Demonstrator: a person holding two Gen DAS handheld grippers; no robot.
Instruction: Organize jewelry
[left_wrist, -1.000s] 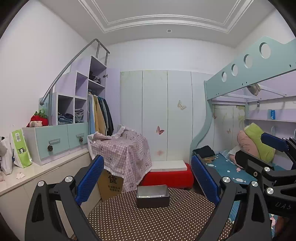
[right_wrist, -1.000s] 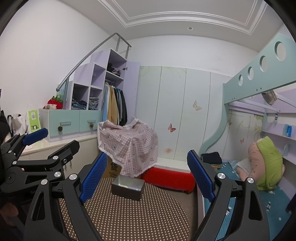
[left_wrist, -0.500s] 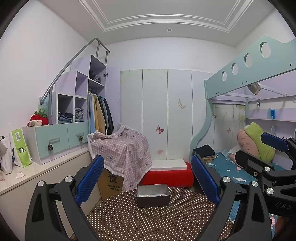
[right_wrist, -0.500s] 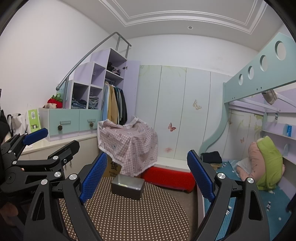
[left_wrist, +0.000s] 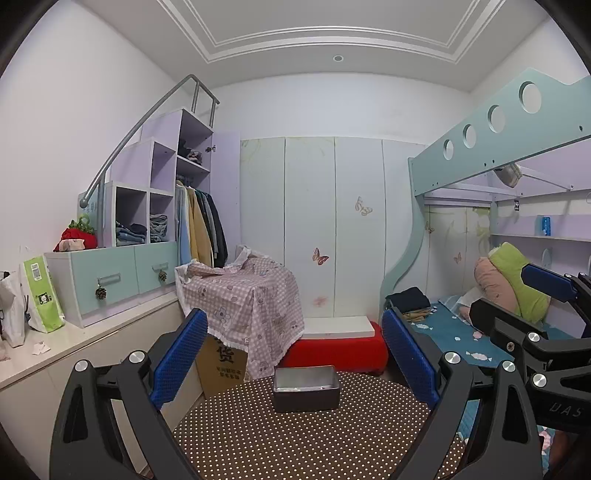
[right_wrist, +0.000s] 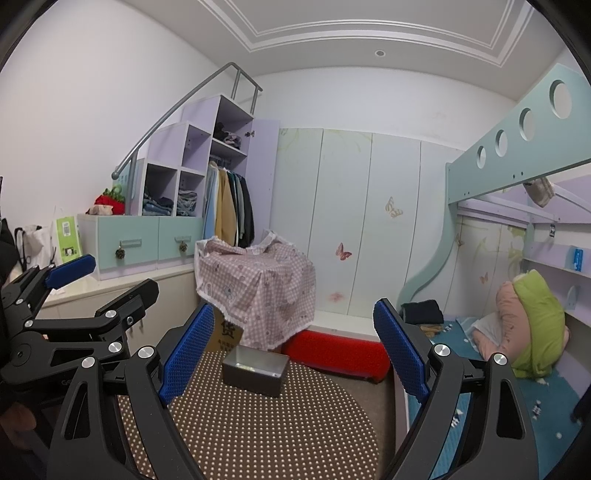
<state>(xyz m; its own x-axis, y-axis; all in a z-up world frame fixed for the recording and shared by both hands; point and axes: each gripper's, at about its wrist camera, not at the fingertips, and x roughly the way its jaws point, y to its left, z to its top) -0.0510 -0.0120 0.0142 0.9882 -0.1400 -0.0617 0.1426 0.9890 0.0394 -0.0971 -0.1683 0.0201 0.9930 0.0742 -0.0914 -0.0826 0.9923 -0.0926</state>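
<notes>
Holding both grippers above the dotted table, you keep the left gripper and right gripper spread wide, empty. The metal box stands open at the far edge; its contents are unclear.

a pink checked cloth drapes a boxy shape beside a cardboard box. behind it a red bench sits against butterfly-printed wardrobe doors. jackets hang left; a green pillow lies on the bunk bed.
</notes>
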